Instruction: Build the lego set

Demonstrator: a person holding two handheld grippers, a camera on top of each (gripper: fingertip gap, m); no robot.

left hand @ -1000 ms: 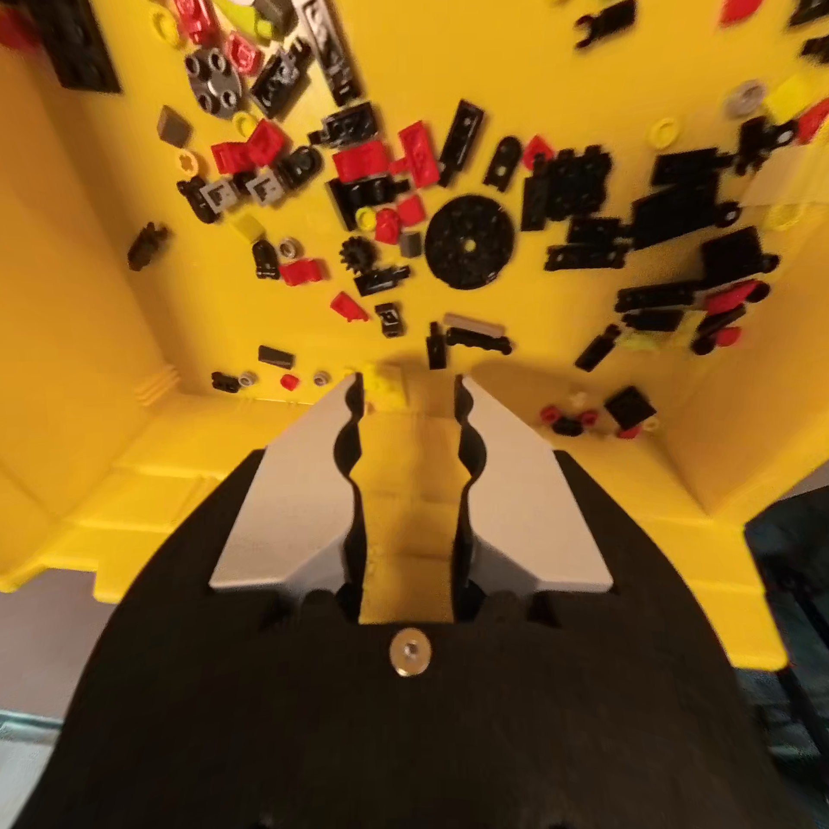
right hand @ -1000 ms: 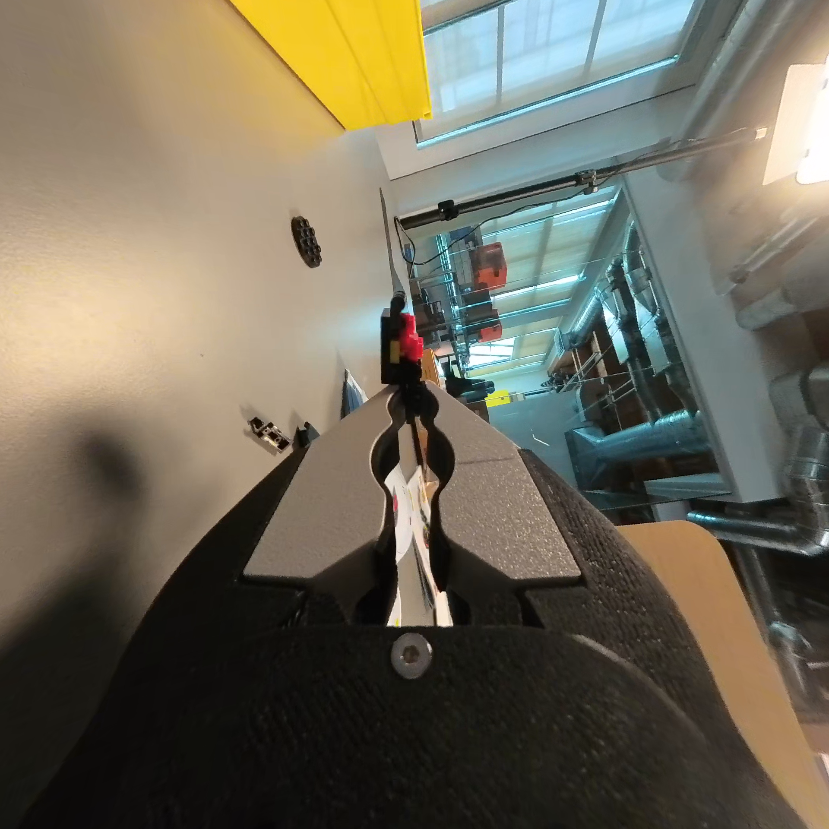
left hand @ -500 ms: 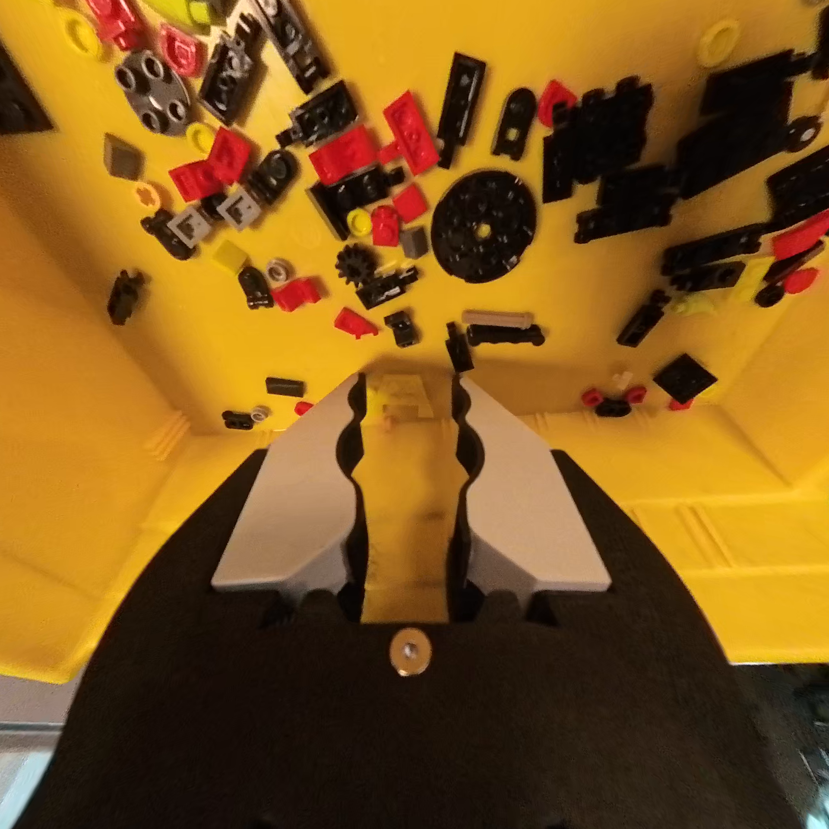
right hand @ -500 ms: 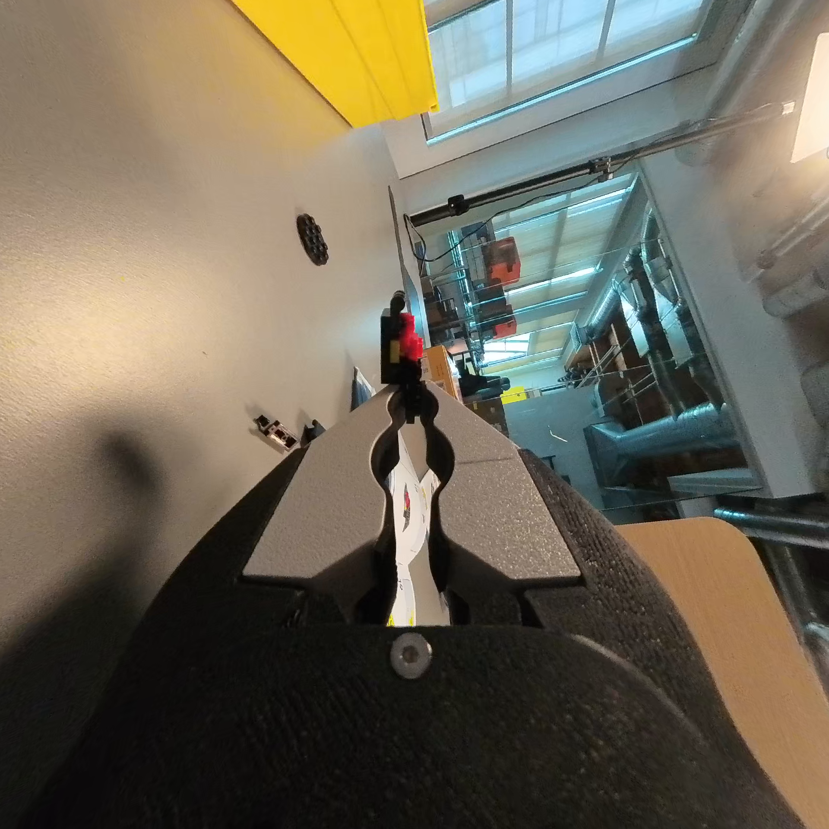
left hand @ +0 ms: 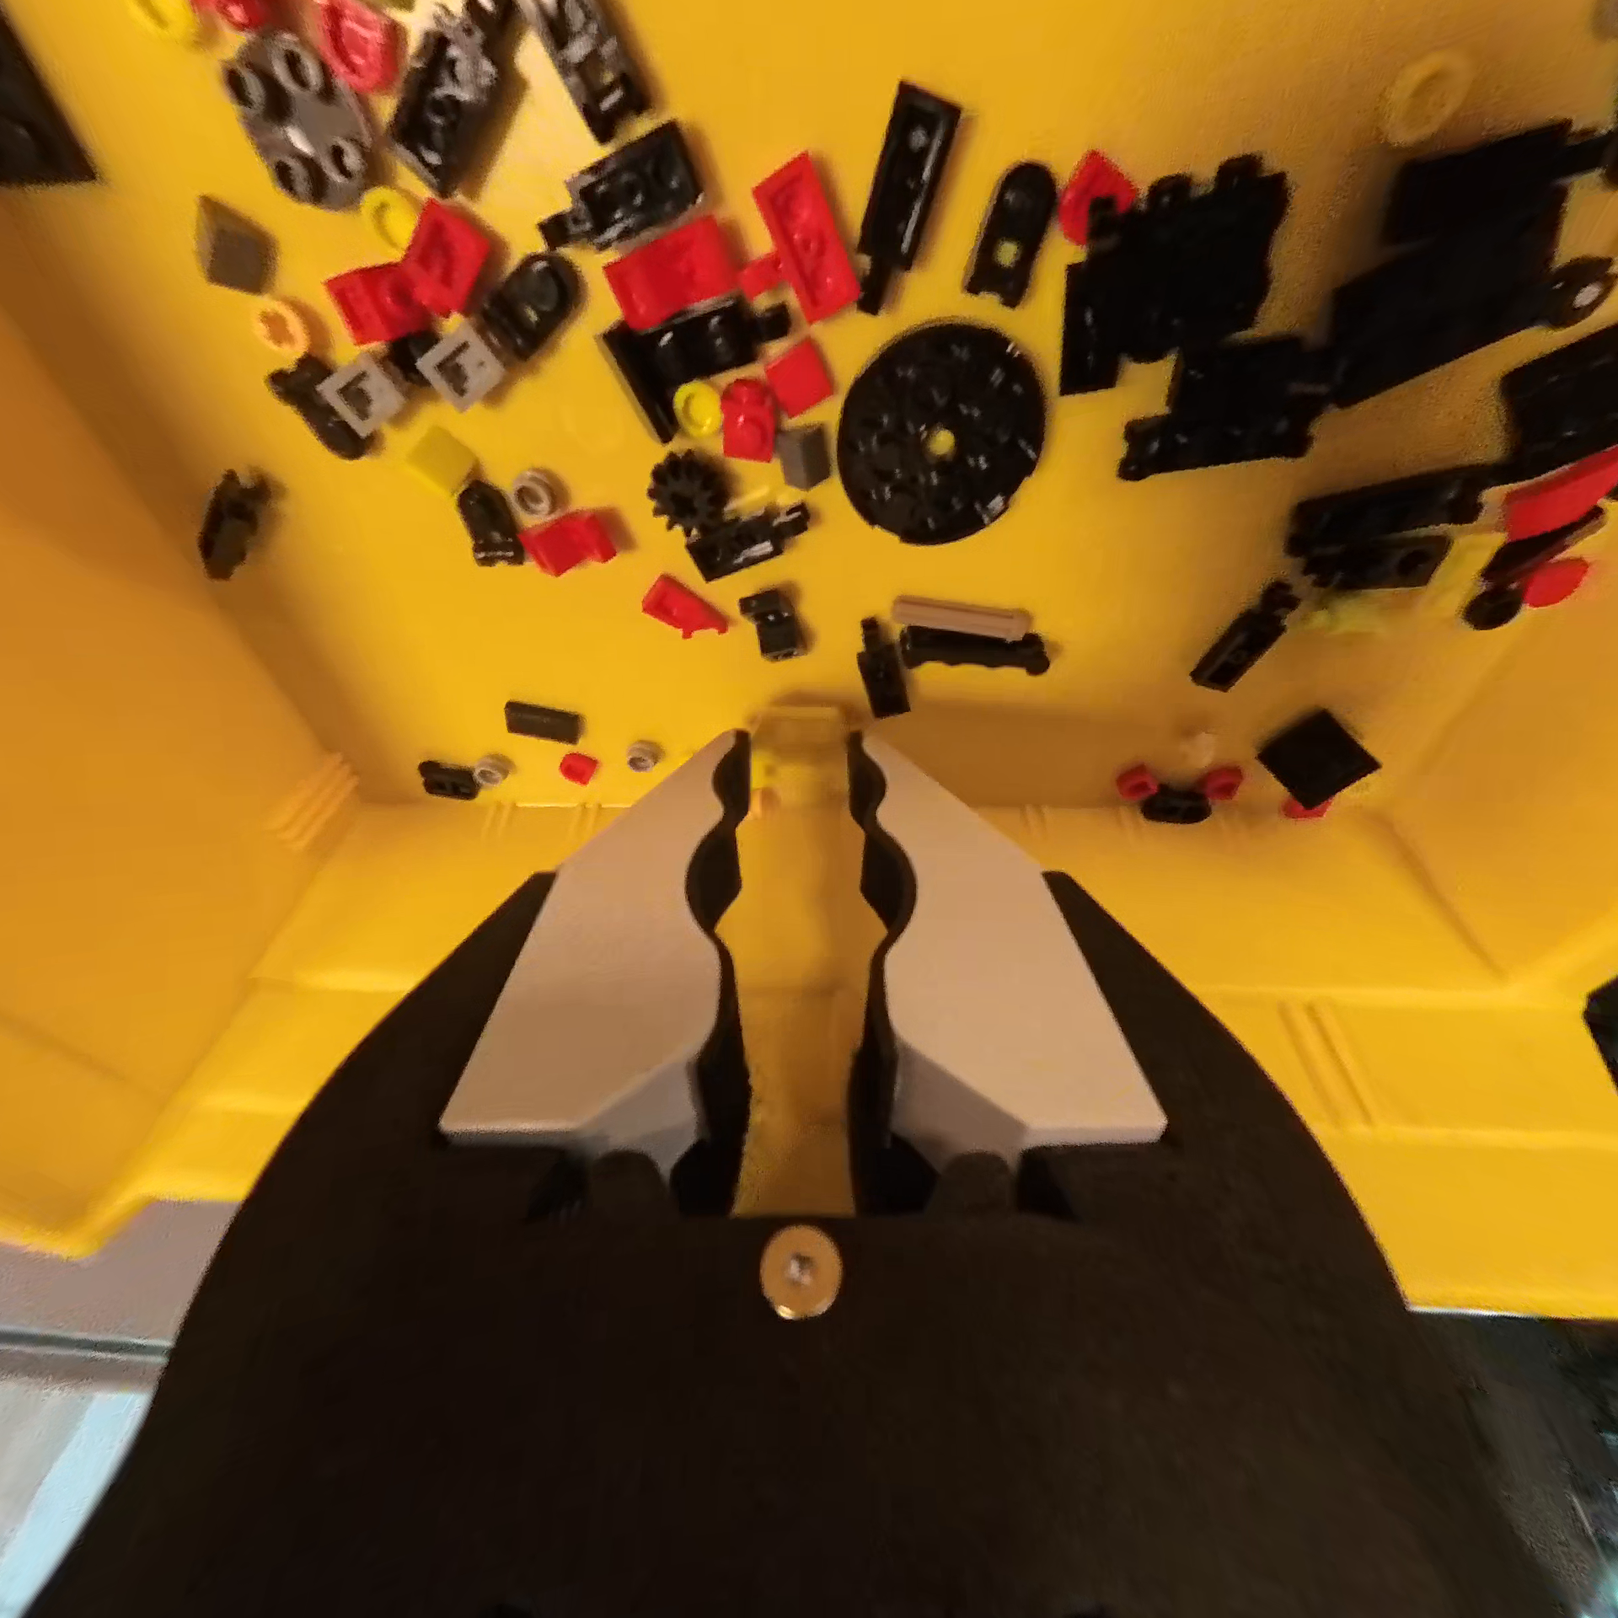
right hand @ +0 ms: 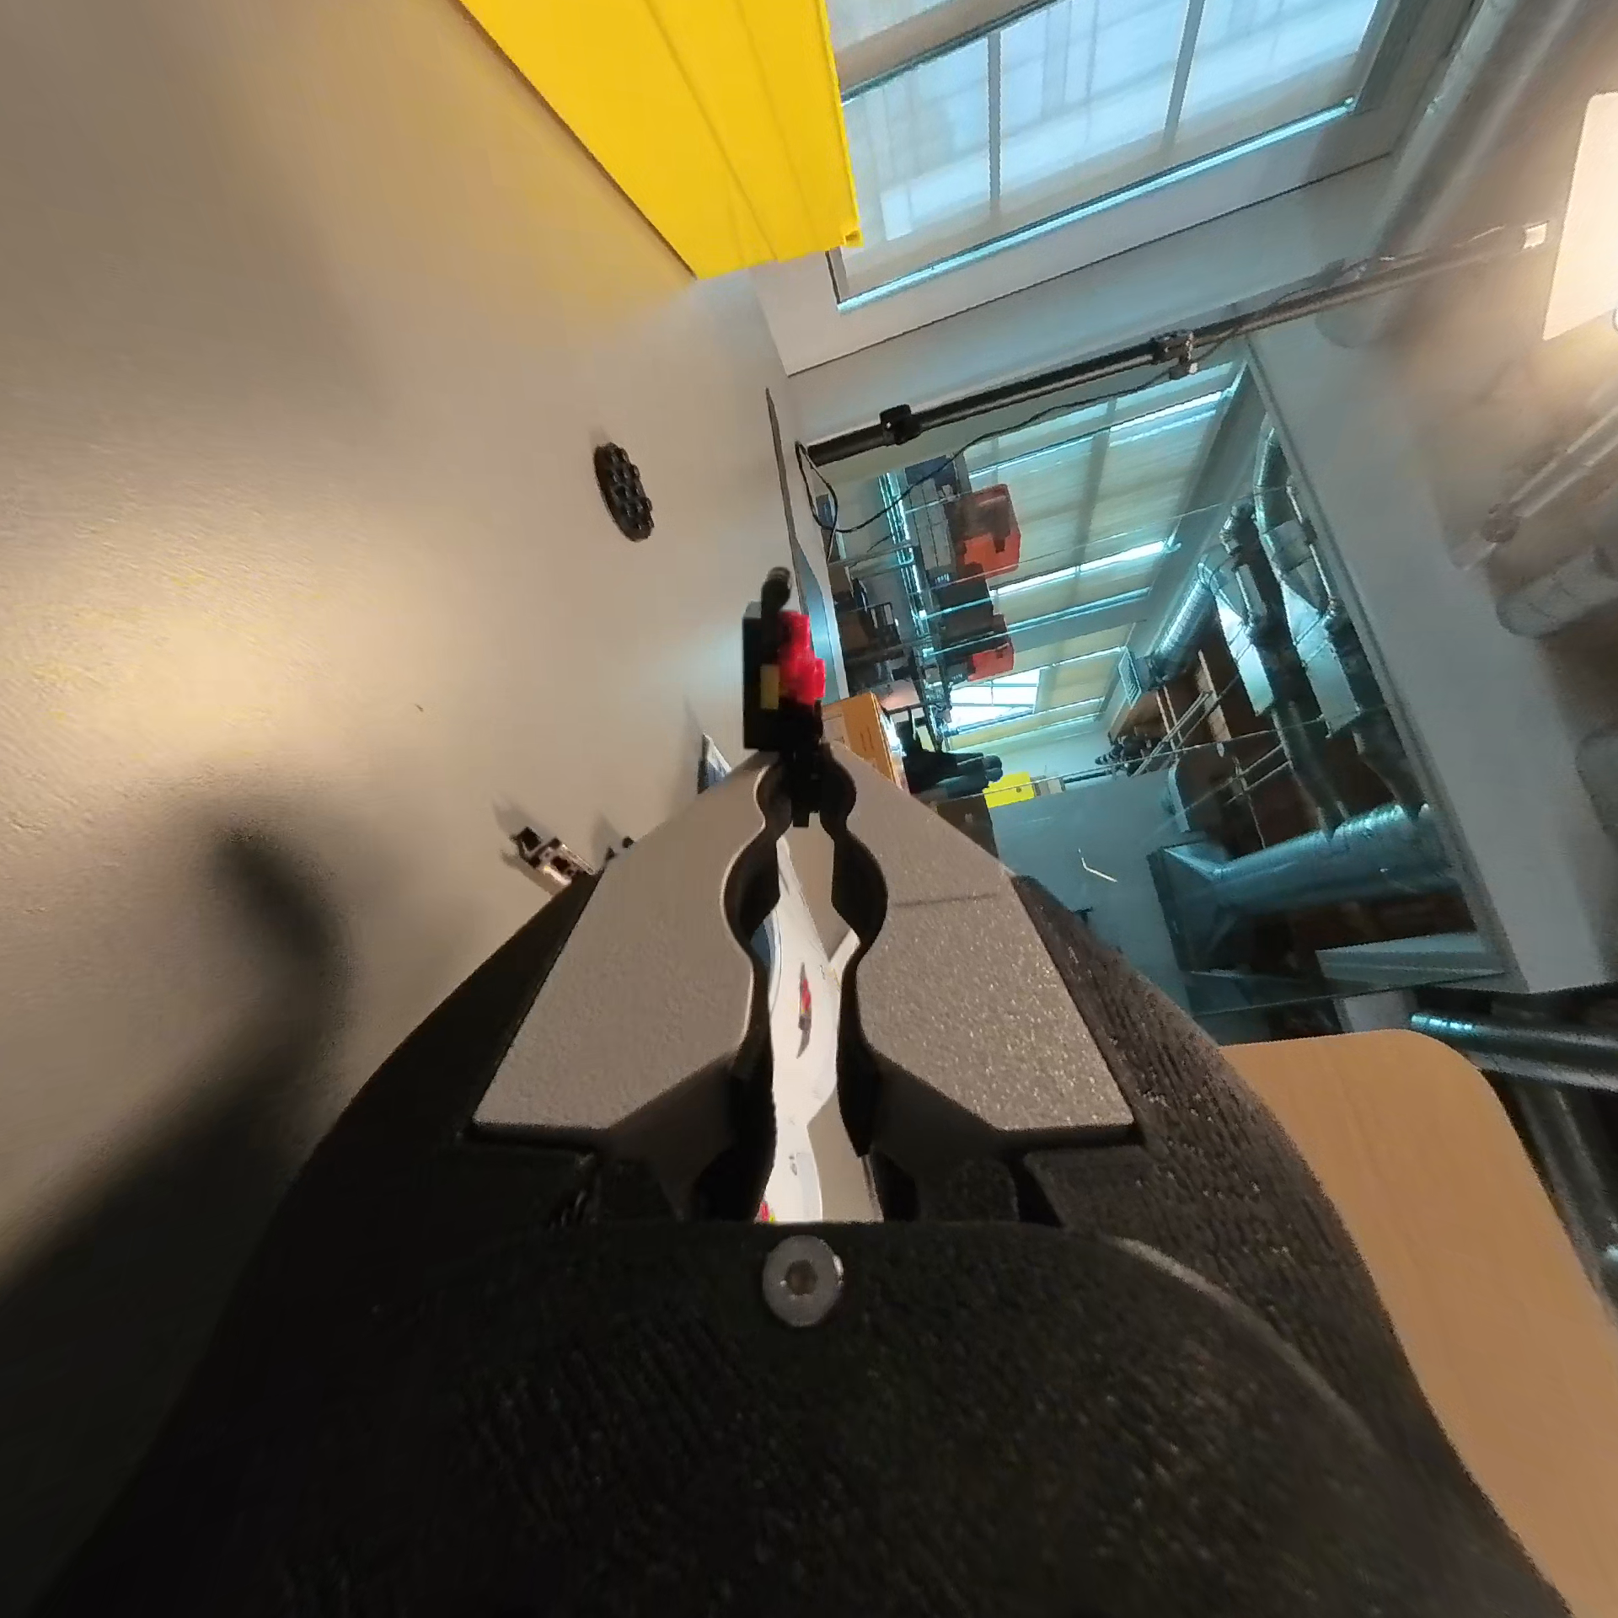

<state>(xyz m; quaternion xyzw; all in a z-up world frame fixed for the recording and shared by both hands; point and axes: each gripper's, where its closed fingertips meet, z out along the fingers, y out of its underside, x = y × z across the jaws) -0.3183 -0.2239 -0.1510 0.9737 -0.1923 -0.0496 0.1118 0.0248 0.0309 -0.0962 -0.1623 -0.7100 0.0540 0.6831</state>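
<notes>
Progress stands at an early stage, in my judgement. Left gripper (left hand: 798, 751) hangs over the yellow tray (left hand: 1138, 954) with its tongs spread apart and nothing visibly clamped; a small yellow piece (left hand: 769, 763) lies at the tips, and blur prevents saying whether it is touched. Across the tray floor, from left to right, sit a grey round plate (left hand: 302, 144), red plates (left hand: 674, 280), a small black gear (left hand: 687, 490), a black round disc (left hand: 941, 442) and a mass of black parts (left hand: 1226, 333), all loose and unassembled. Most of the set is therefore left to build.

Right gripper (right hand: 798, 770) is clenched on a small black-and-red assembly (right hand: 779, 674), held clear above the pale table (right hand: 263, 525). This is the only joined work visible. A black round part (right hand: 623, 492) and a small black-and-grey part (right hand: 545, 860) lie apart on the table, and the tray's outer wall (right hand: 700, 105) shows beyond.

No brand, label or legible writing is found on any part.
</notes>
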